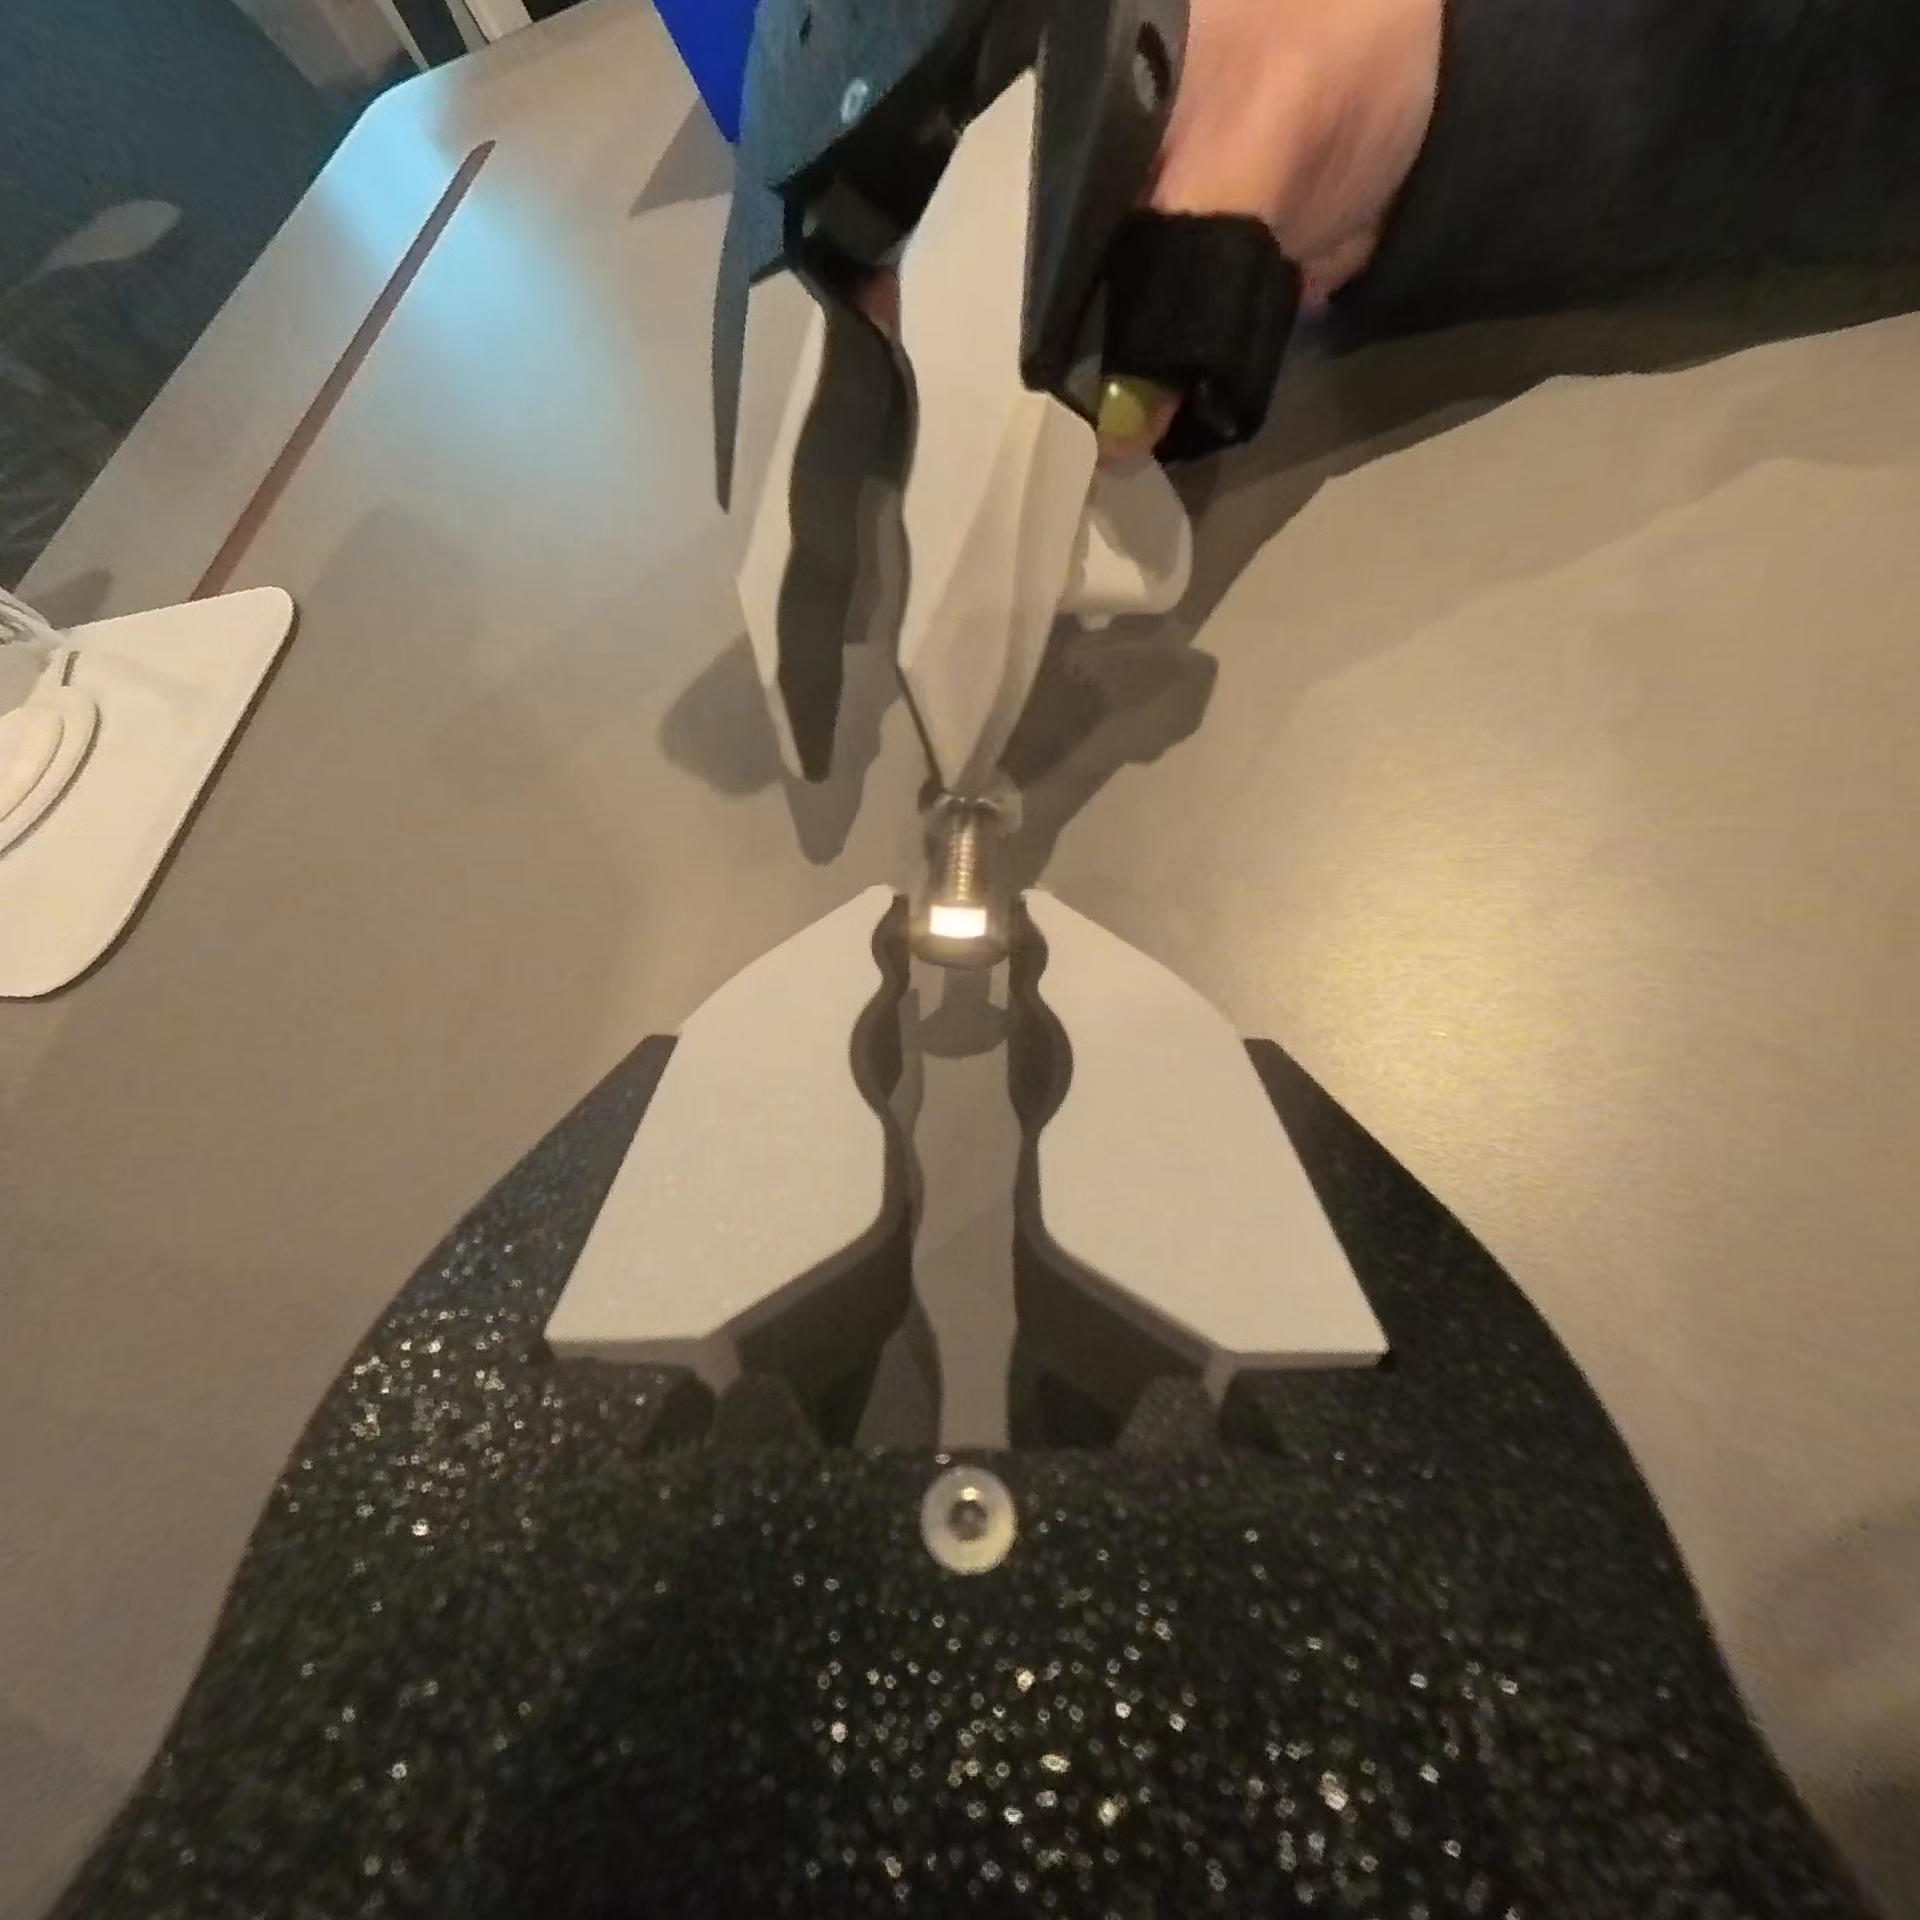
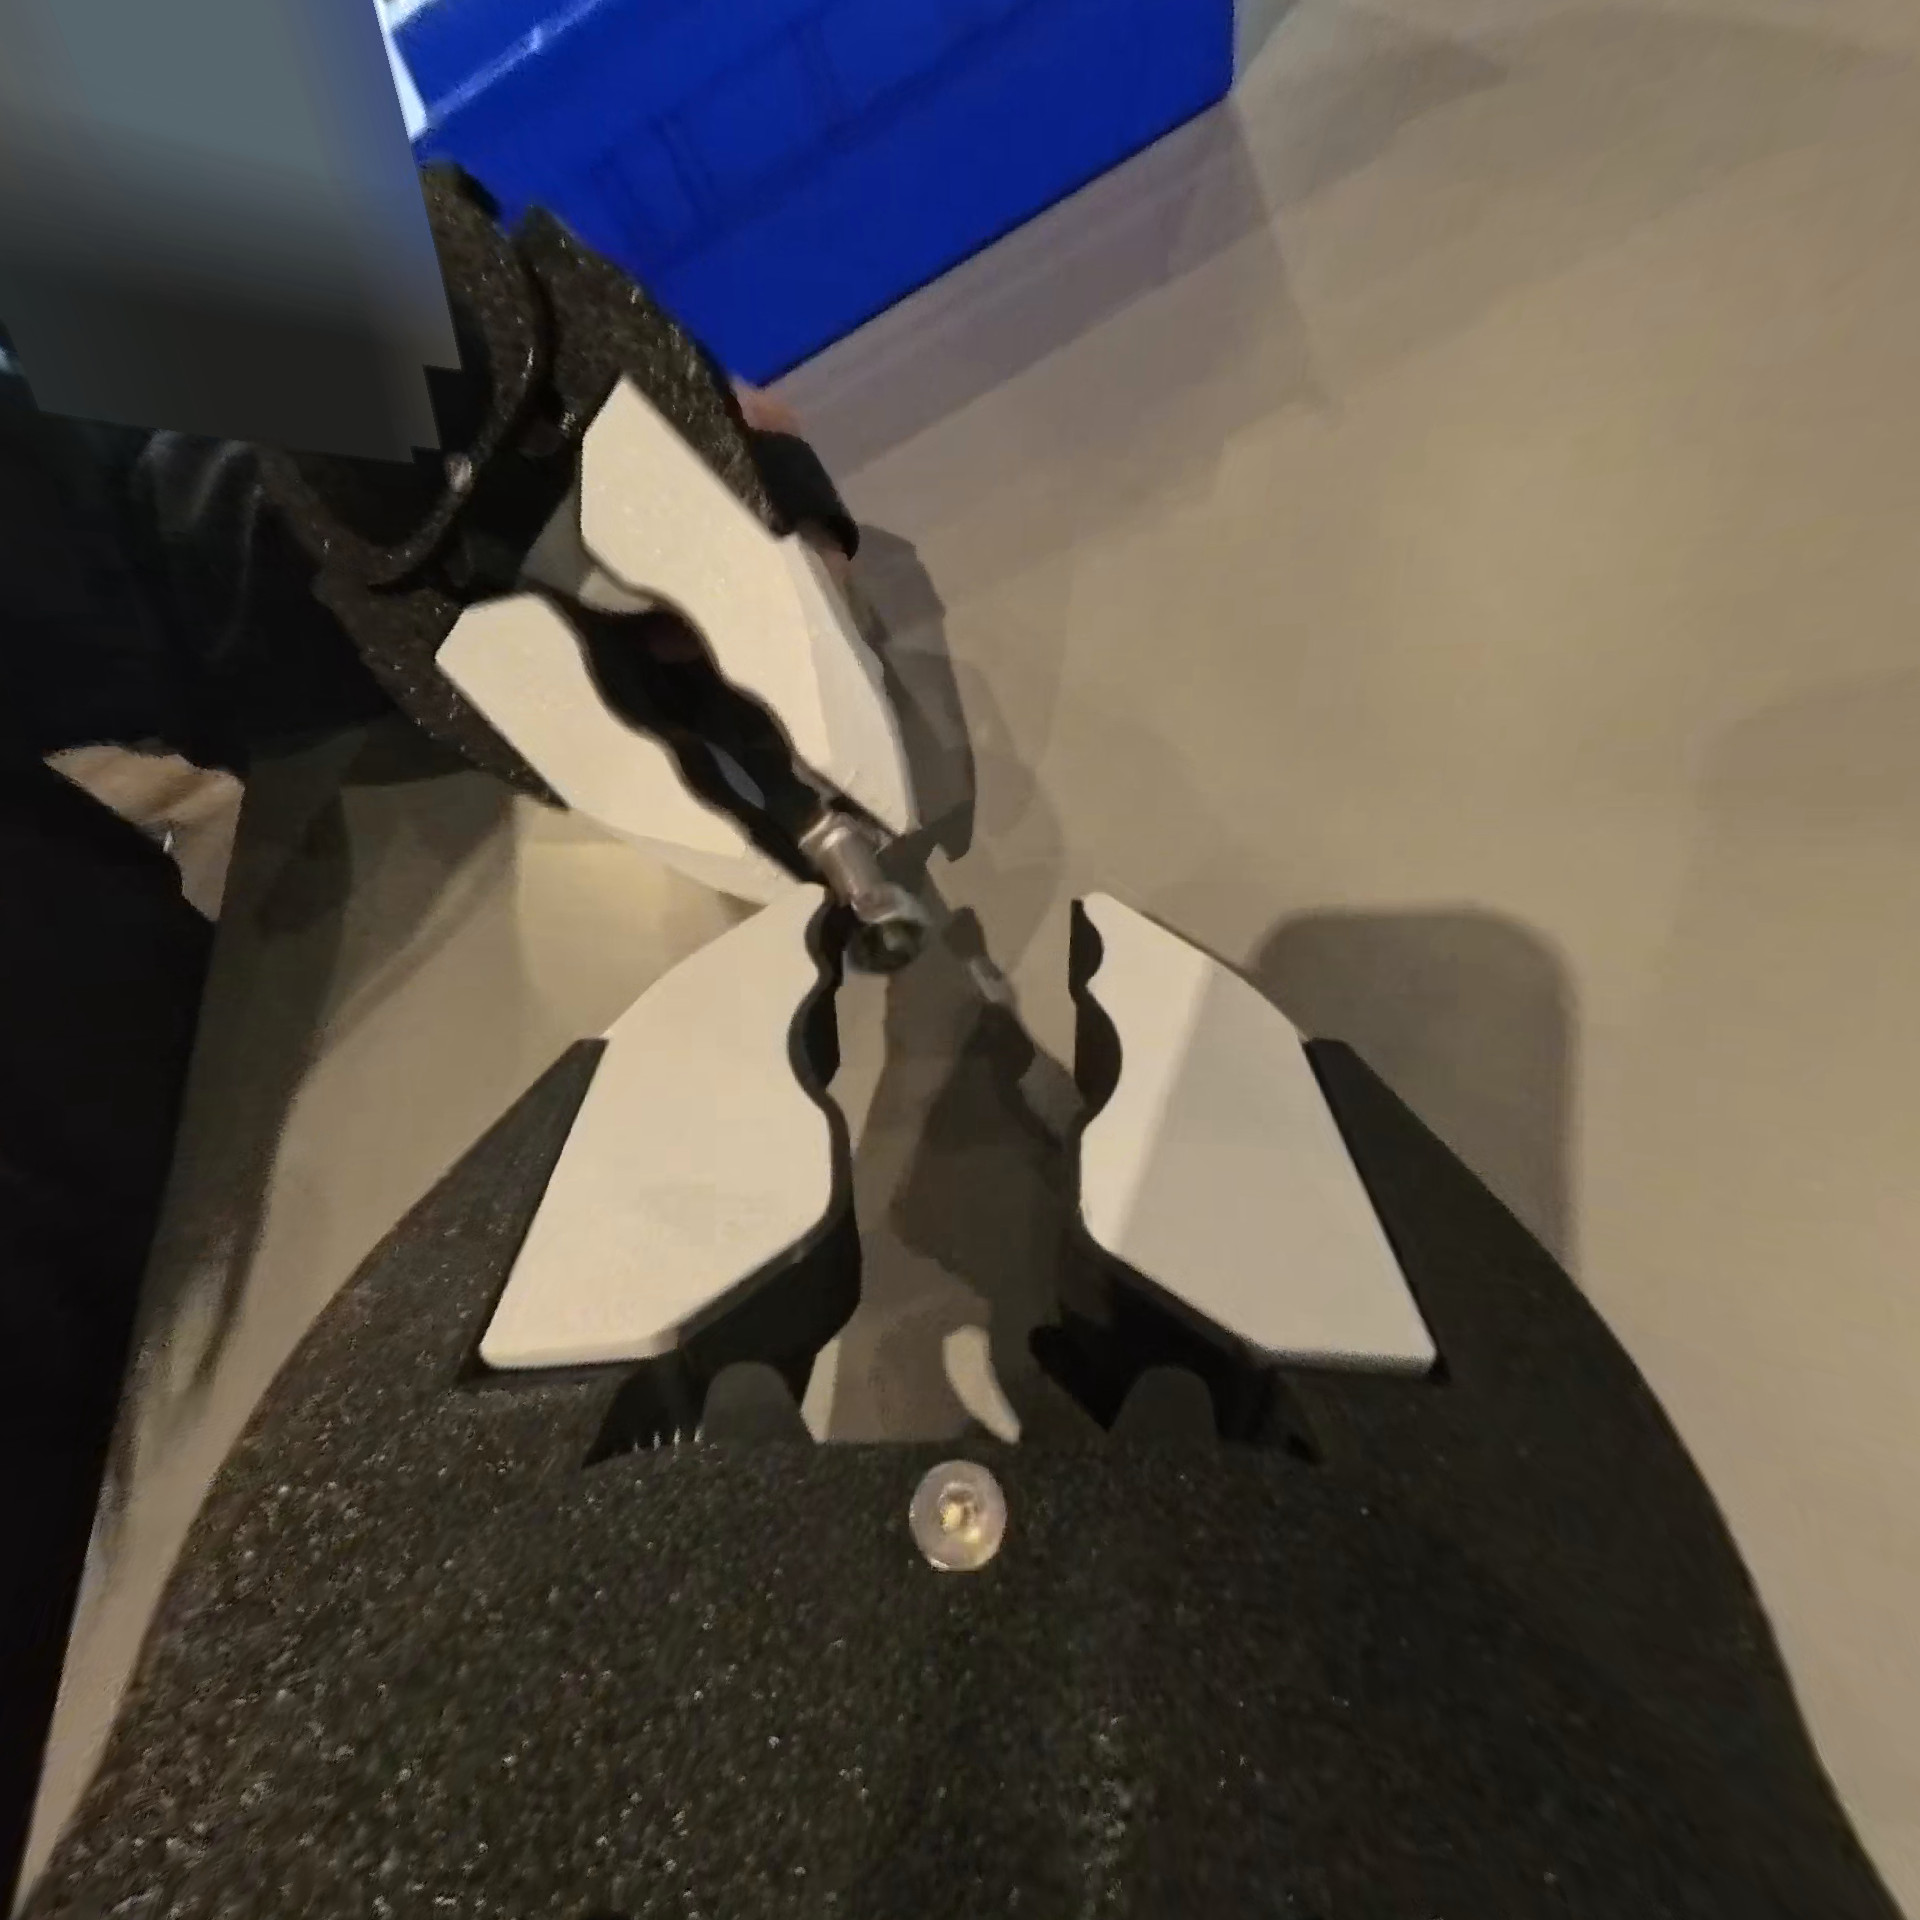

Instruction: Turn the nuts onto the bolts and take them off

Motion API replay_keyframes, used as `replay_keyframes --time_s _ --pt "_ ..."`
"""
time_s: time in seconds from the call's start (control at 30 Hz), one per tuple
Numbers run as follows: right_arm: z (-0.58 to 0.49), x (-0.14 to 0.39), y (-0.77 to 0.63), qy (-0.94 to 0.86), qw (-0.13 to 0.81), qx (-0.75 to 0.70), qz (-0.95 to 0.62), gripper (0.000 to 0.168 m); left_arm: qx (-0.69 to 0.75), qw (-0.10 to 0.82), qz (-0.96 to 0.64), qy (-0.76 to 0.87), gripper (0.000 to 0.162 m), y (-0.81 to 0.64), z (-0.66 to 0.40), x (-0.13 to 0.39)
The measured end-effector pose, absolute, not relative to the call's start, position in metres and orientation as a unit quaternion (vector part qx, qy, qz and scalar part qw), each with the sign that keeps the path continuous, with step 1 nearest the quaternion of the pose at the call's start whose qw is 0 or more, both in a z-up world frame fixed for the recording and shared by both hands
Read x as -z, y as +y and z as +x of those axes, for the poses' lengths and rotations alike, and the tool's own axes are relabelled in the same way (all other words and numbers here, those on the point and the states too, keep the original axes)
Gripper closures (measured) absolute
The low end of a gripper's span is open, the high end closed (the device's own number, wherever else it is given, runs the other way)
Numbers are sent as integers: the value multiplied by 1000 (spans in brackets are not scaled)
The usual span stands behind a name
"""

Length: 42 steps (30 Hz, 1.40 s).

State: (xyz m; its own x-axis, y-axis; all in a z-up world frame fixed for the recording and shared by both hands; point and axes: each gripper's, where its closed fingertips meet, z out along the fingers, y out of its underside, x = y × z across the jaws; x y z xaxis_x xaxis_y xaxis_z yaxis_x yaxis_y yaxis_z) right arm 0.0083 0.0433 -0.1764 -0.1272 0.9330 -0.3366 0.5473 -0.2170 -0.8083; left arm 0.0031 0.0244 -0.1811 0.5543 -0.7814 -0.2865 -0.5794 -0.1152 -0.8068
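The left gripper (image 1: pixel 956 930) is clamping the bolt (image 1: pixel 951 883), shank pointing straight at the right gripper (image 2: pixel 951 961), whose spread jaws are seemingly gripping nothing.

My left gripper (image 1: pixel 956 920): speckled black body, pale grey wavy fingers (image 1: pixel 727 1164), silver screw (image 1: pixel 968 1525) at six o'clock; sleeve (image 1: pixel 1662 135) apparently dark.

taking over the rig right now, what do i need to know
Left gripper: shut on the near end of the bolt, held above the table.
Right gripper: open, with the bolt's far end between its fingertips, close to one of them.
Done: the bolt is picked up and presented.
Unclear: too blurred to tell whether a nut is threaded on.
Left: probably close the right gripper and turn.
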Motion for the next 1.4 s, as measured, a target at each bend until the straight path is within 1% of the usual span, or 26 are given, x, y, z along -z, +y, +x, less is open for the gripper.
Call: replay_keyframes --time_s 0.1,0.2,0.3,0.4,0.5,0.6,0.67,0.87,0.97,1.0,1.03,1.17,1.23,1.27,1.3,1.37,1.4 --pt "18 184 38 -643 225 -417 -602 123 108 478 -741 459 144 24 3 181" --pt "15 177 37 -621 216 -451 -604 115 108 478 -740 460 145 24 3 181" --pt "10 168 44 -578 219 -486 -618 119 106 479 -739 461 145 24 3 181" --pt "7 169 49 -570 231 -477 -628 124 104 482 -737 463 145 24 4 181" --pt "6 173 42 -604 240 -449 -613 131 99 485 -733 466 145 23 4 180" --pt "22 180 21 -703 240 -403 -534 131 103 483 -736 463 145 24 4 181" --pt "20 173 15 -716 263 -398 -510 128 105 481 -738 461 145 24 3 181" --pt "14 170 18 -722 309 -372 -495 129 106 481 -737 462 145 24 3 181" --pt "20 172 8 -738 278 -388 -476 125 114 477 -736 467 145 22 4 181" --pt "27 168 2 -744 259 -410 -461 140 116 476 -735 469 145 21 5 181" --pt "30 161 -2 -739 249 -435 -451 151 114 477 -738 464 145 22 3 181" --pt "21 155 13 -713 305 -422 -469 133 117 474 -739 464 145 22 4 182" --pt "17 164 13 -722 306 -402 -474 126 117 474 -739 464 145 22 4 182" --pt "16 167 11 -728 299 -395 -473 125 117 474 -739 464 145 22 4 182" --pt "18 171 6 -739 283 -395 -467 127 119 473 -740 464 145 22 4 182" --pt "30 166 -11 -756 240 -428 -433 161 120 472 -742 462 145 22 3 182" --pt "29 161 -6 -745 256 -431 -440 155 121 471 -742 462 145 22 3 182"
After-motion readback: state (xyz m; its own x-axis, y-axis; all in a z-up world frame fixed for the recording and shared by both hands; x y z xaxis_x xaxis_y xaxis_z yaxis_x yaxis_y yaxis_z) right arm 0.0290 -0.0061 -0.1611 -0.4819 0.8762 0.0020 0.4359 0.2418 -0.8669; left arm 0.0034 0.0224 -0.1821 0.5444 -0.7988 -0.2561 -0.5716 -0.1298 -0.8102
